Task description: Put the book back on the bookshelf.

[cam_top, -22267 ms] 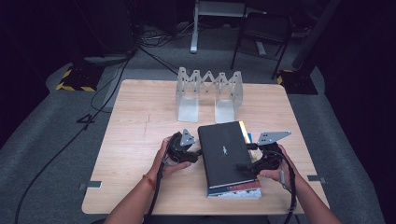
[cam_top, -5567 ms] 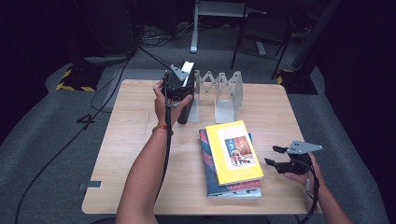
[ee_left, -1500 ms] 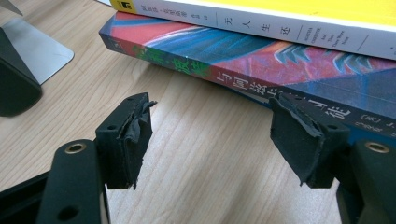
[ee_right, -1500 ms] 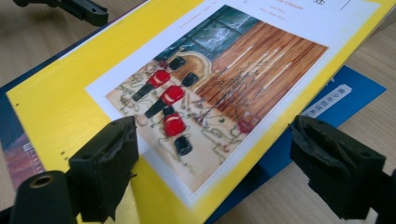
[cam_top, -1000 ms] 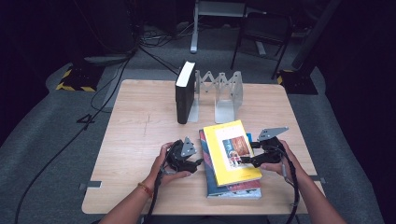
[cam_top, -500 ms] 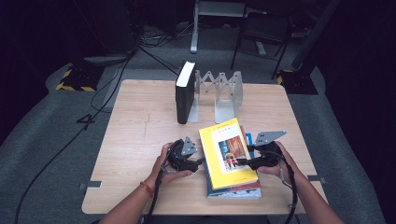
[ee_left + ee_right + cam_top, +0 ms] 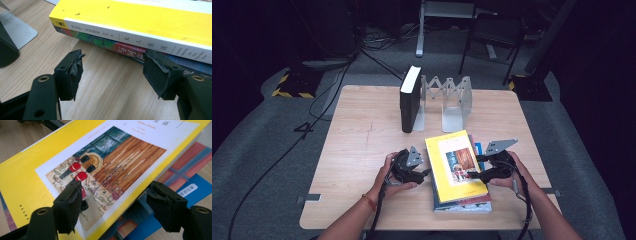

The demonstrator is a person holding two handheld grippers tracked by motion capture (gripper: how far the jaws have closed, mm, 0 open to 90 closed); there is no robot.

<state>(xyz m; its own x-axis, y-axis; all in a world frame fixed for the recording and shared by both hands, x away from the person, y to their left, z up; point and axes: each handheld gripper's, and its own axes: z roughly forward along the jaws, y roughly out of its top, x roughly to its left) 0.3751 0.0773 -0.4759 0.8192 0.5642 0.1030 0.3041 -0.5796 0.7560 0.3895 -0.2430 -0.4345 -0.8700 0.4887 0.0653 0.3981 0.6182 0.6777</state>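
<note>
the yellow paperback (image 7: 455, 166) tops a short stack of books (image 7: 462, 200) near the front edge of the wooden table (image 7: 362, 125), right of its middle, and that's the one in play. over at the back edge, a black book (image 7: 410, 99) stands upright in the left end of the silver accordion book rack (image 7: 447, 97), with empty slots to its right, so by my read this is the pick-up step for book number two.

the right gripper (image 7: 113, 205) is on the case: in its own view the yellow paperback's open edge sits lifted off the blue-covered book (image 7: 185, 192) beneath, one jaw lying on top of the illustrated cover, the other tucked under the raised edge. the jaws have just been widening, and there's daylight between pads and cover, so i call it a straddle, not a squeeze, nothing grasped.

the left gripper (image 7: 113, 75) waits at the stack's left side, jaws apart and empty, just above the bare wood, pointing at the spines; one pad is near the dark-spined book (image 7: 117, 46) under the yellow one, though whether it touches i can't tell. in the high view the left gripper (image 7: 411, 170) and right gripper (image 7: 489, 167) flank the stack.

next move, as i judge it: the right jaws need to pinch that lifted edge, the left to steady or catch the spine side, then tip the book upright and carry it to a free slot beside the black one.
</note>
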